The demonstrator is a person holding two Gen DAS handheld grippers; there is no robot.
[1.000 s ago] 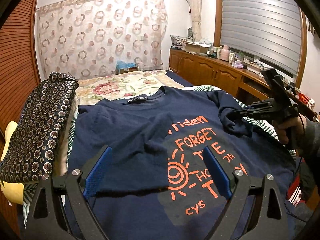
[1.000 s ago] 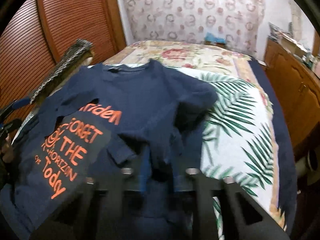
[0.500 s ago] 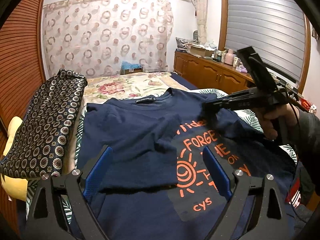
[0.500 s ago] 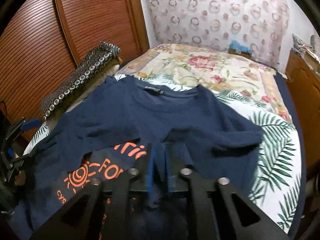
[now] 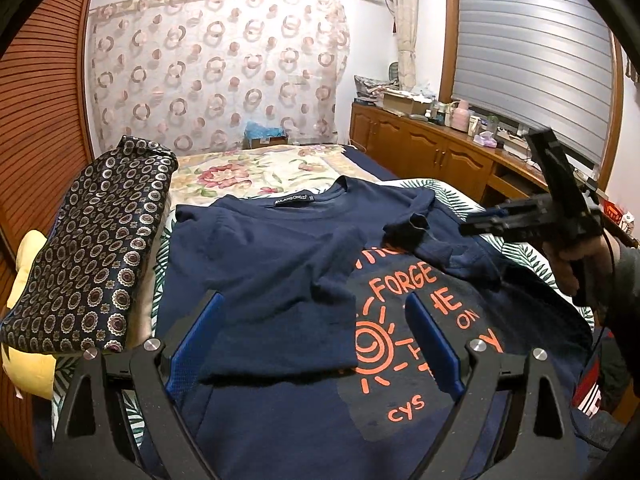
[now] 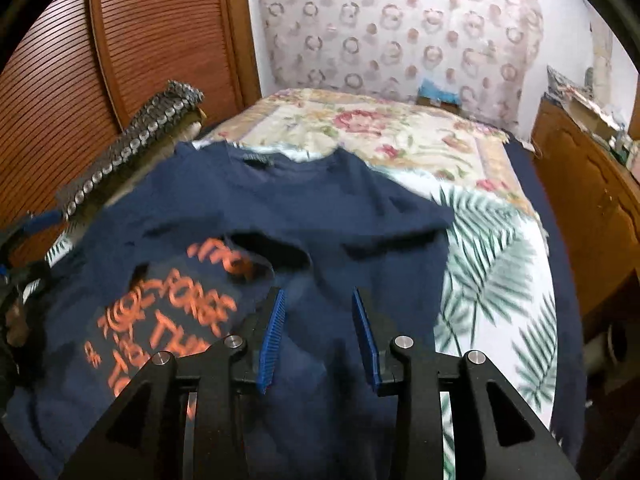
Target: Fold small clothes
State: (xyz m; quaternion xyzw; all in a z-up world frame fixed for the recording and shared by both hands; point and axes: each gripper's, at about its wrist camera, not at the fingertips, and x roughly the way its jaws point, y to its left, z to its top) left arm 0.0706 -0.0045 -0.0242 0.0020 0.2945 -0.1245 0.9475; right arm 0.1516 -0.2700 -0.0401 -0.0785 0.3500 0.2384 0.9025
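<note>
1. Left wrist view: a navy T-shirt (image 5: 280, 264) is laid out flat on the bed (image 5: 256, 172), collar toward the far end, with orange print ("FORGE", a sun, "cys") seen on the chest
2. One sleeve is folded across the front so part of the print is covered, and the other sleeve (image 5: 416, 228) is lying crumpled over the top of the lettering
3. The left gripper (image 5: 316, 340) is held low over the near part of the shirt with its blue pads spread wide, nothing pinched between them
4. The right gripper (image 5: 480, 222) is seen off to the right edge in a person's hand (image 5: 576, 256), its tips just beside the crumpled sleeve but apart from it
5. A dark patterned cushion (image 5: 92, 248) is propped along the left of the bed, and a wooden cabinet (image 5: 420, 156) is lined up under the shuttered window
6. Right wrist view (pretty blurry): the same T-shirt (image 6: 320, 208) is spread below, orange print at the lower left, a palm-leaf sheet (image 6: 492, 264) showing beside it on the right
7. The right gripper (image 6: 318, 336) is seen partway apart, having just been opening, with only shirt fabric lying underneath the gap and nothing clamped by the blue pads
8. The left gripper (image 6: 24, 236) is barely caught at the far left edge, so nothing can be told about it from here
</note>
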